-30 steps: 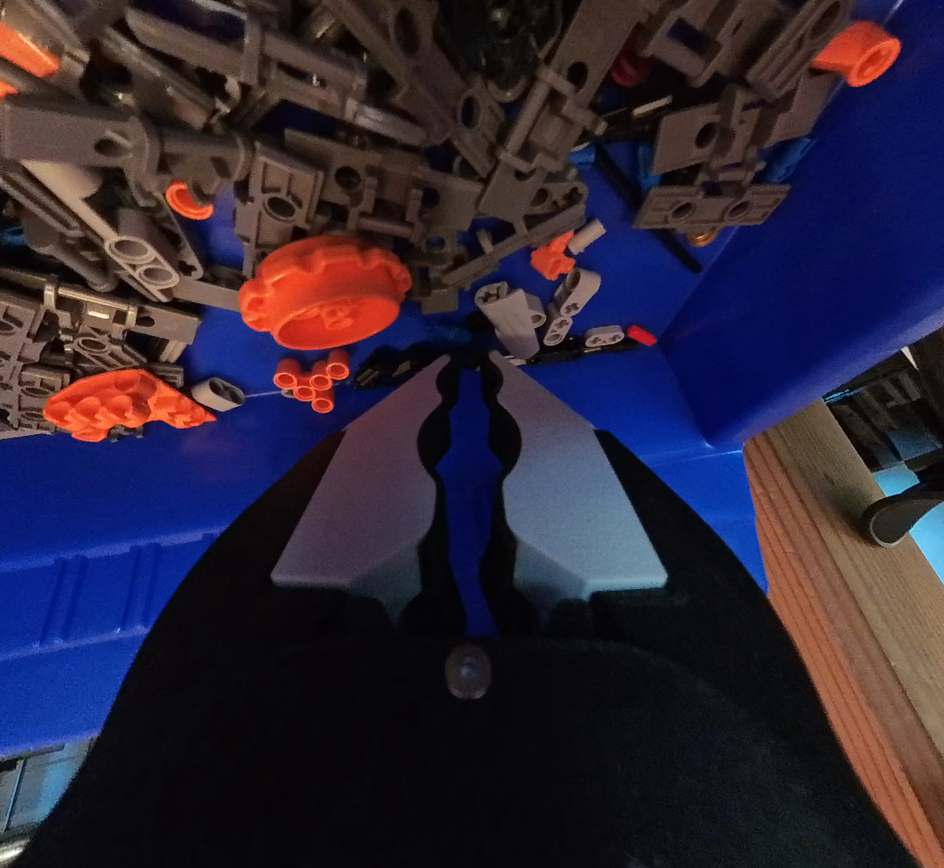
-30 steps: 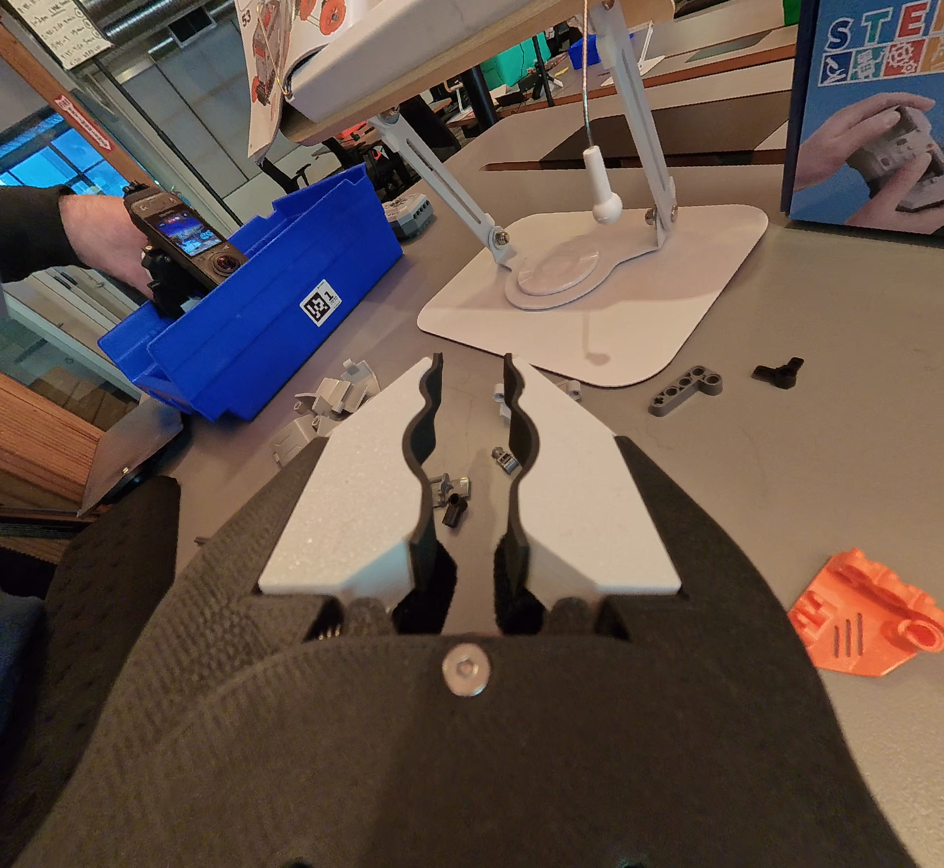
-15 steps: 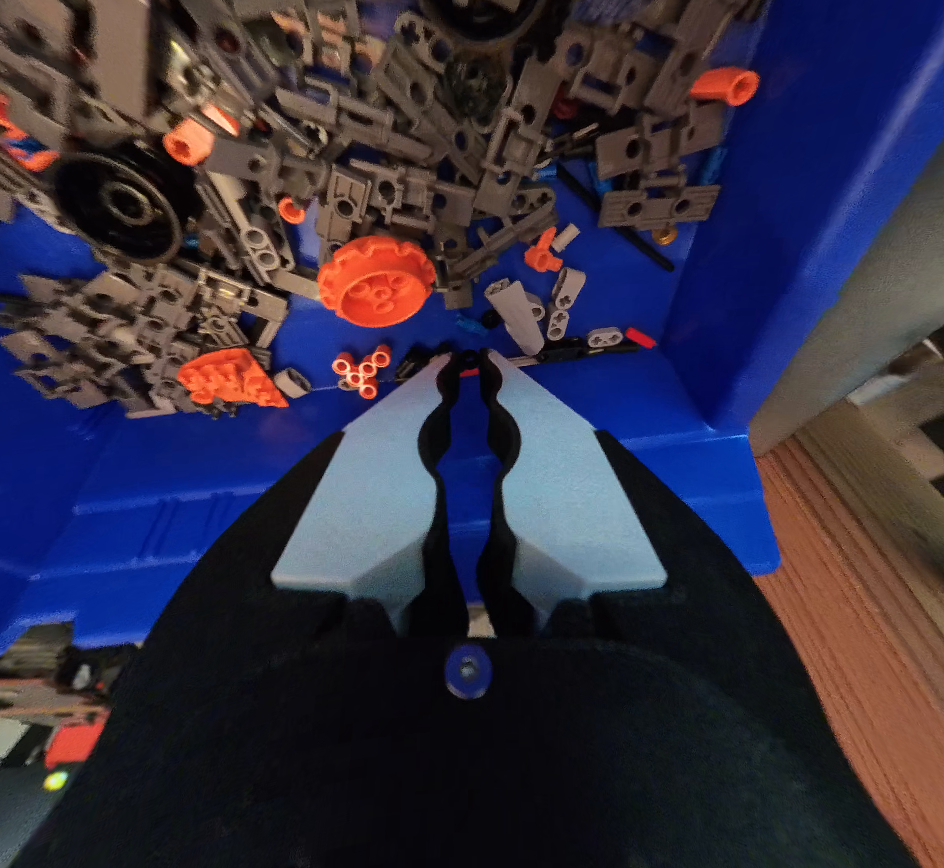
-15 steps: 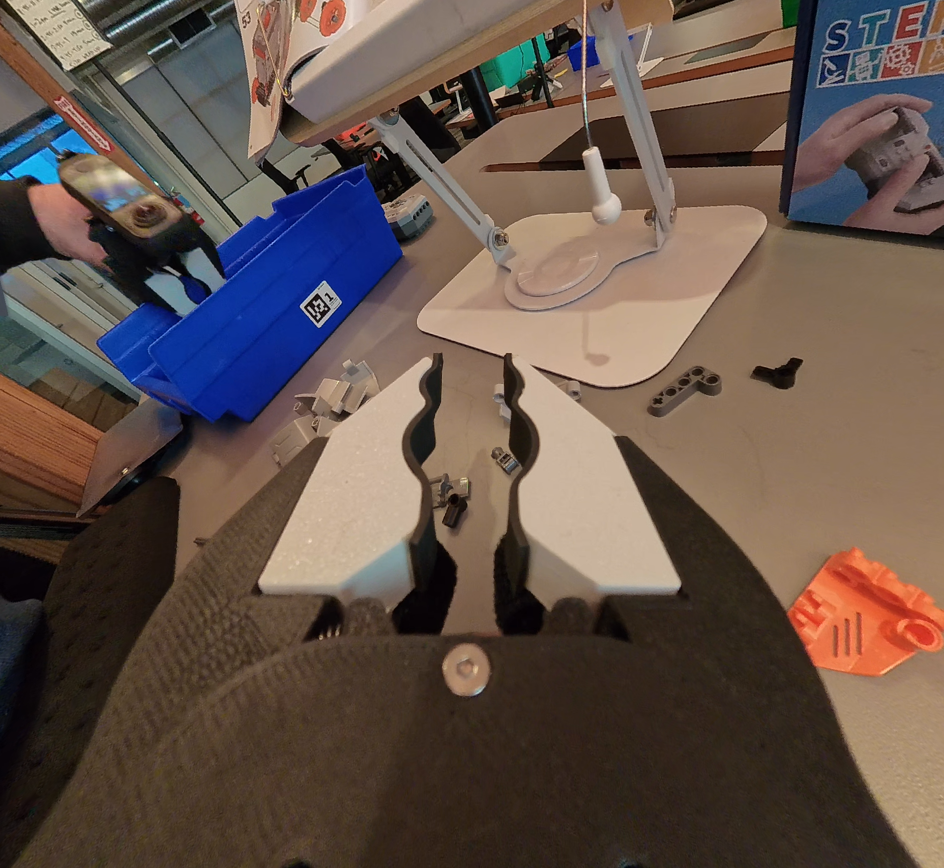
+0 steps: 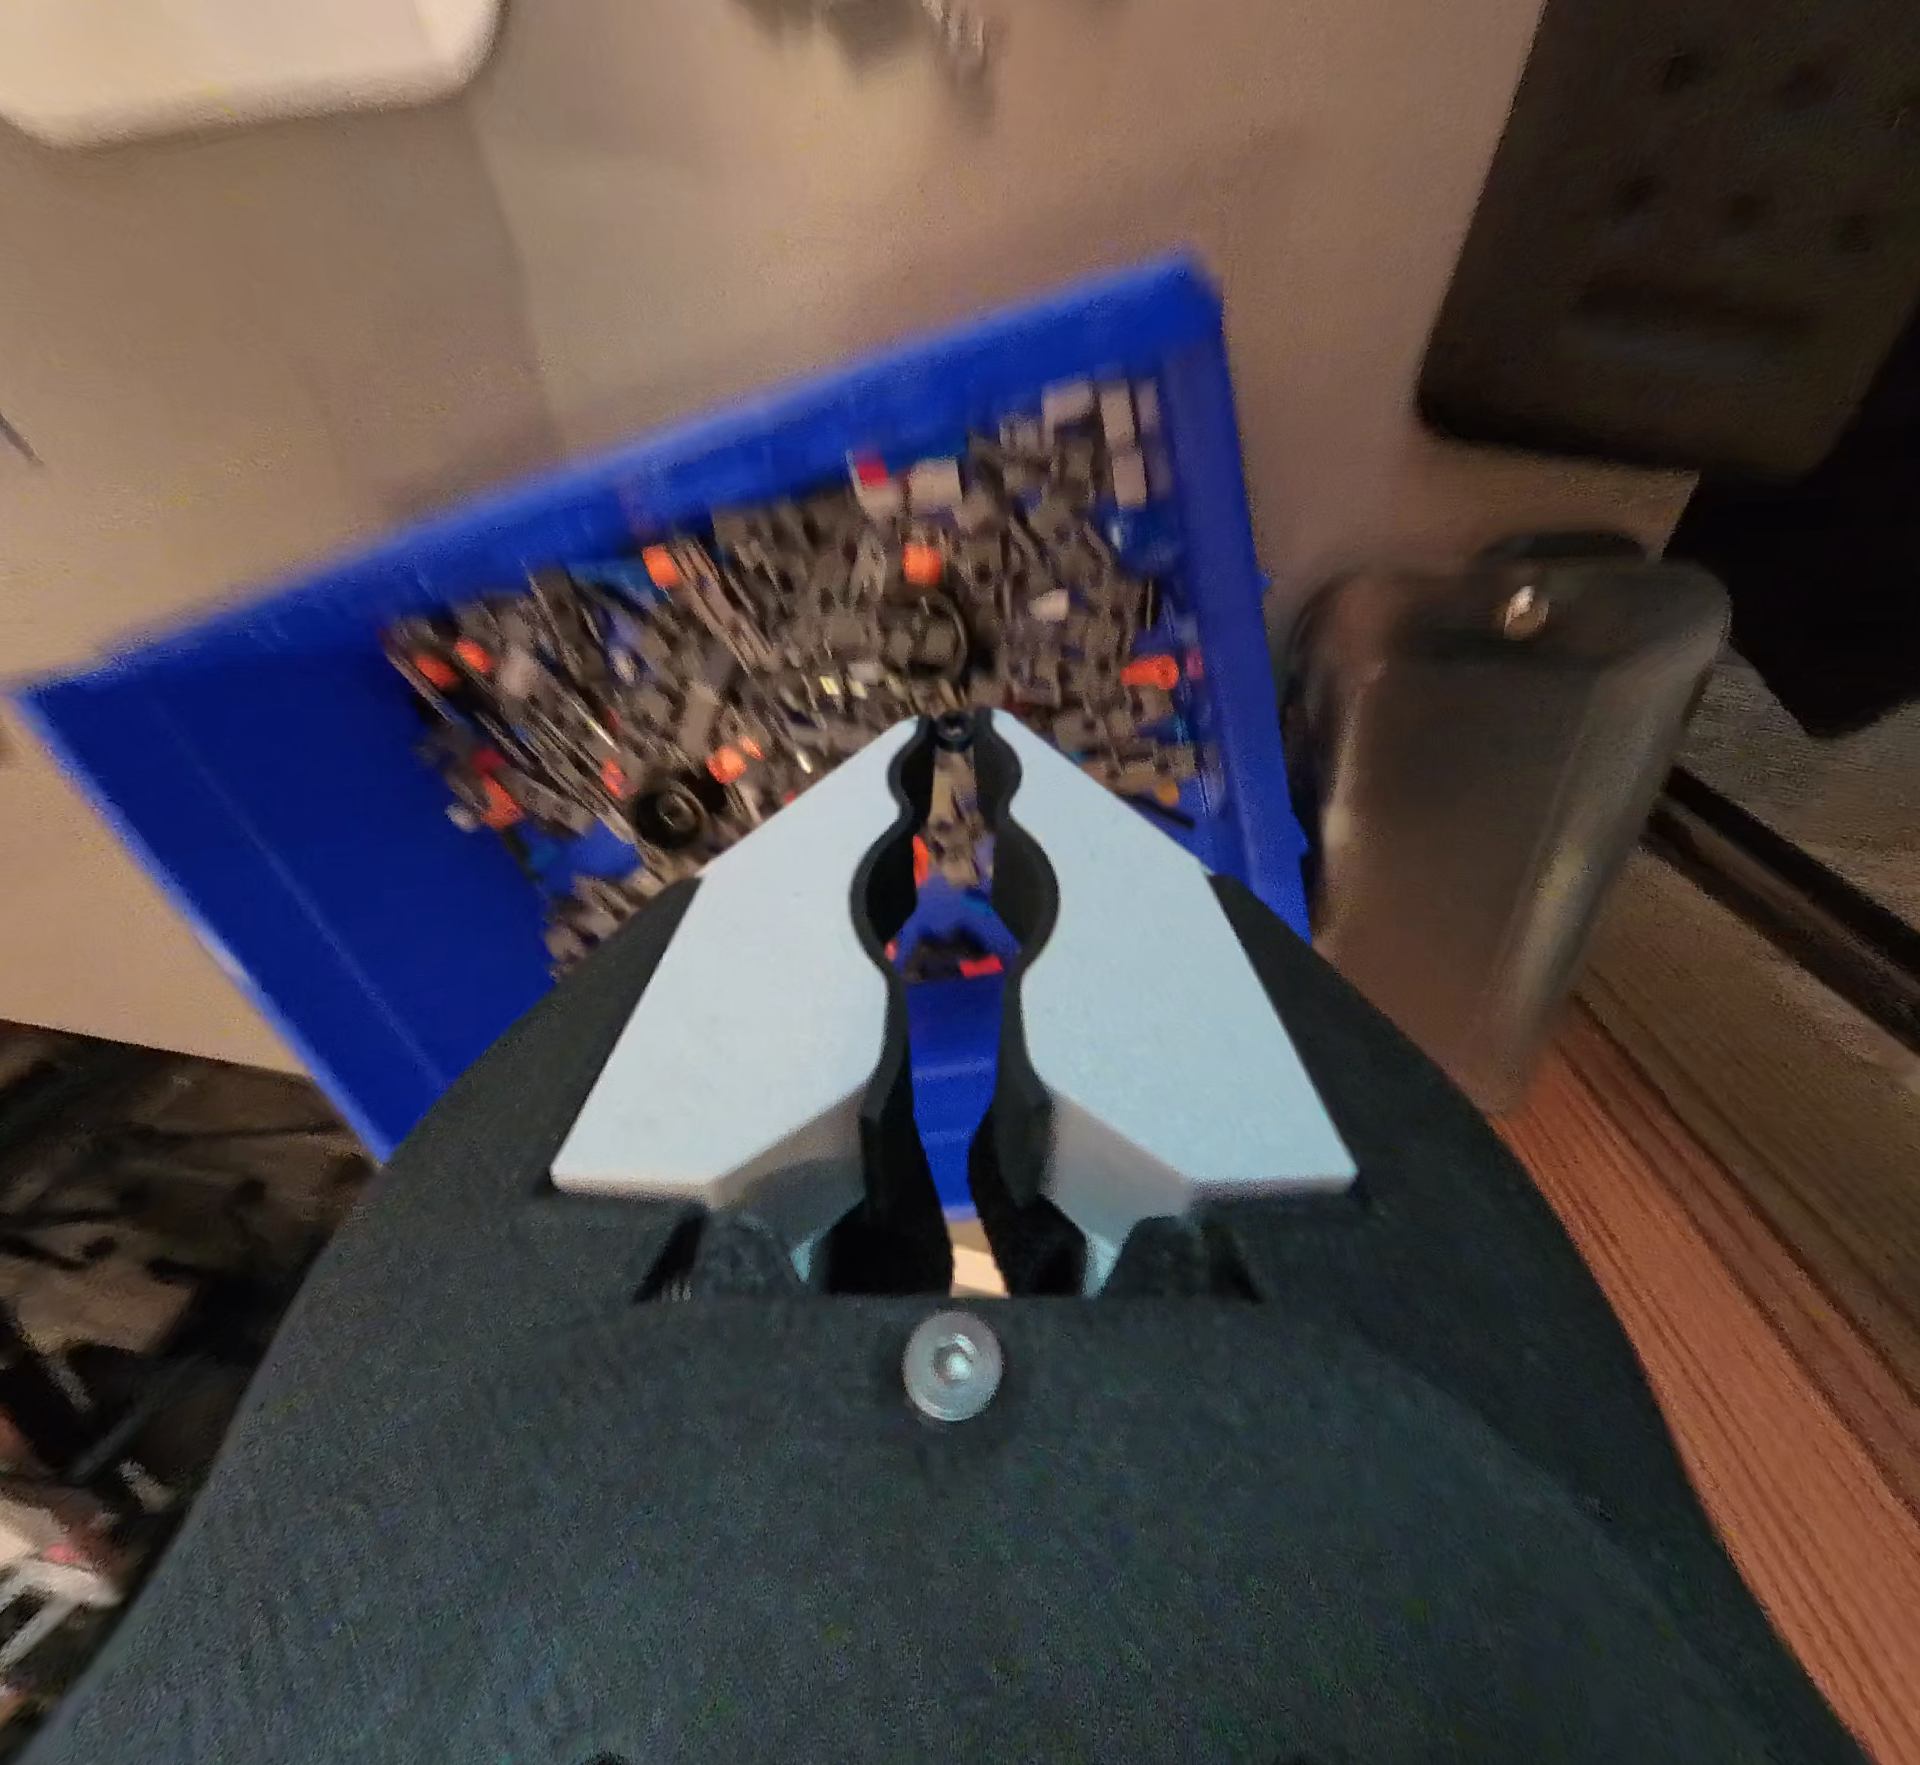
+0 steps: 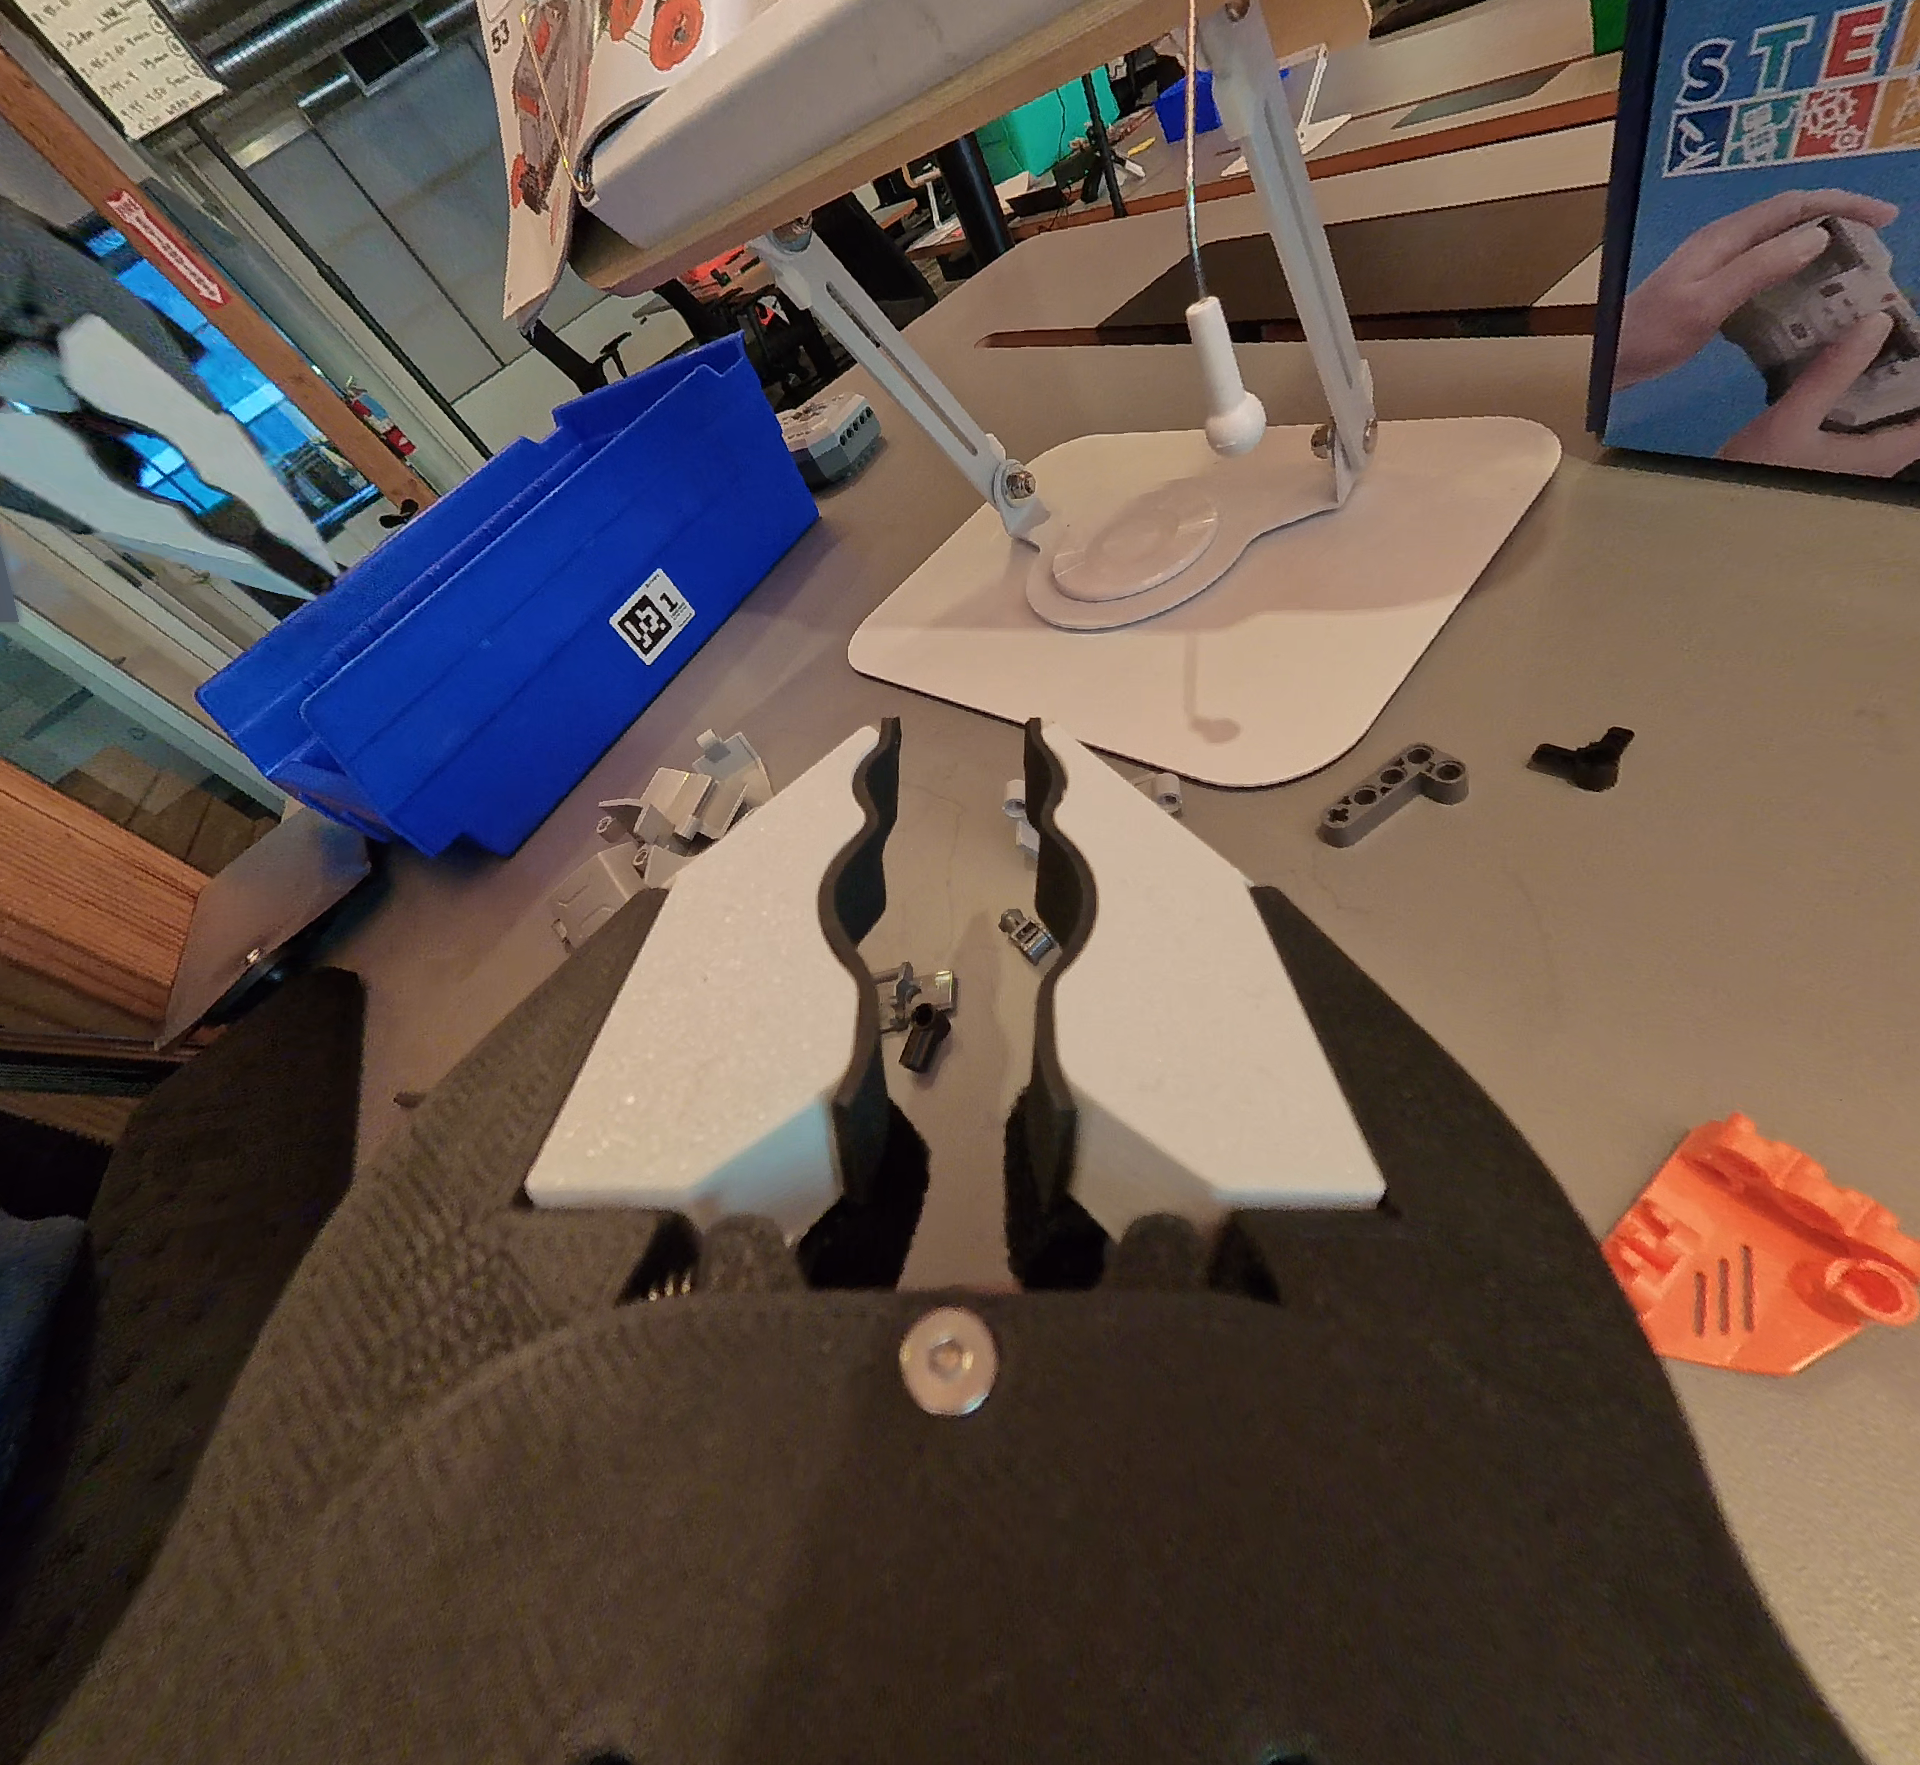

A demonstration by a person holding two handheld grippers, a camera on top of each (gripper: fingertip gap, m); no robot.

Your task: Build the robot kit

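Note:
My left gripper [image 5: 951, 730] is shut on a small black connector piece [image 5: 950, 726] pinched at the very fingertips. It hangs well above the blue bin [image 5: 260, 832], which is full of grey, black and orange building parts; this view is blurred by motion. The left gripper also shows in the right wrist view [image 6: 156, 468], at the far left above the bin [image 6: 499, 676]. My right gripper [image 6: 961, 739] is open and empty, low over the grey table. A black pin [image 6: 925, 1040] and a small grey piece [image 6: 1029, 936] lie on the table below its fingers.
Pale grey parts [image 6: 675, 811] lie beside the bin. A white stand base [image 6: 1195, 635] carries a booklet above. A grey angled beam [image 6: 1397, 790], a black piece [image 6: 1584, 757] and an orange panel [image 6: 1766, 1258] lie to the right. A blue box [image 6: 1766, 157] stands far right. The black pin [image 6: 925, 1040] lies some 9 centimeters from my right tips, 35 centimeters from my left tips.
My left gripper has risen out of the blue bin with the small black piece between its tips, and the bin now looks much farther away. The right gripper has not moved.

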